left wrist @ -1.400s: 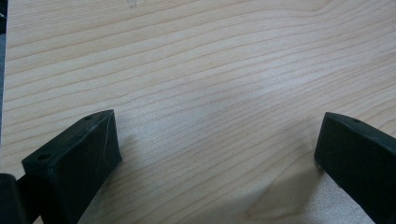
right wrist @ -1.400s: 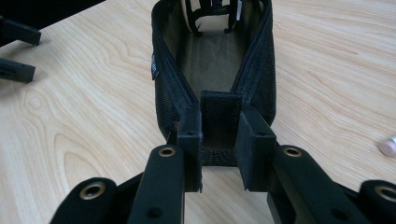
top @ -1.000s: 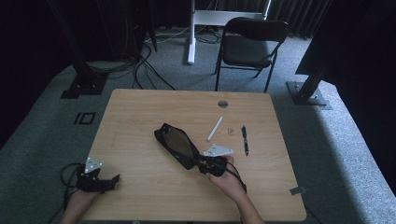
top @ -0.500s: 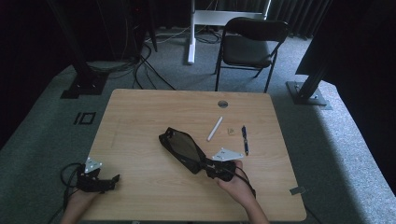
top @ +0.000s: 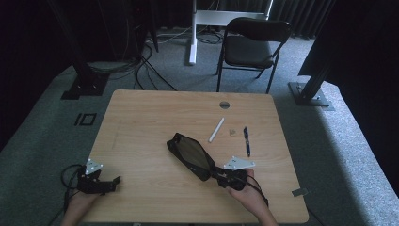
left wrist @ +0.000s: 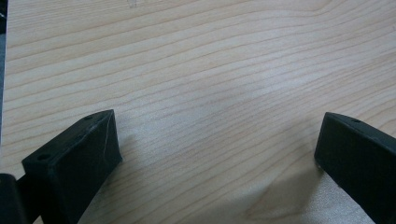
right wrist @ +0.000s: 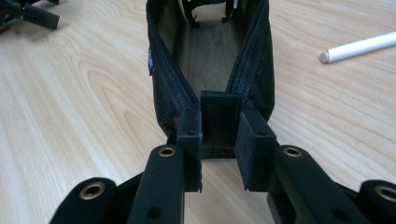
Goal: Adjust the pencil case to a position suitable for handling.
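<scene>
Since a second ago, my right gripper (top: 217, 175) has dragged the black pencil case (top: 189, 154) rightward and nearer across the table (top: 141, 122), jaws clamped on the fabric tab at its near end; the case lies open, mouth up, toward the near right of the tabletop. My left gripper (top: 112, 181) idles at the near-left corner, jaws spread over bare wood. Biggest risk, I judge: the thin tab slips free if I pull harder, or the case swings into the white stick (top: 216, 130) and the pen (top: 246, 140) just beyond it, knocking them away. Around the pale wooden table are grey carpet, a black chair (top: 254, 42) and loose cables.
</scene>
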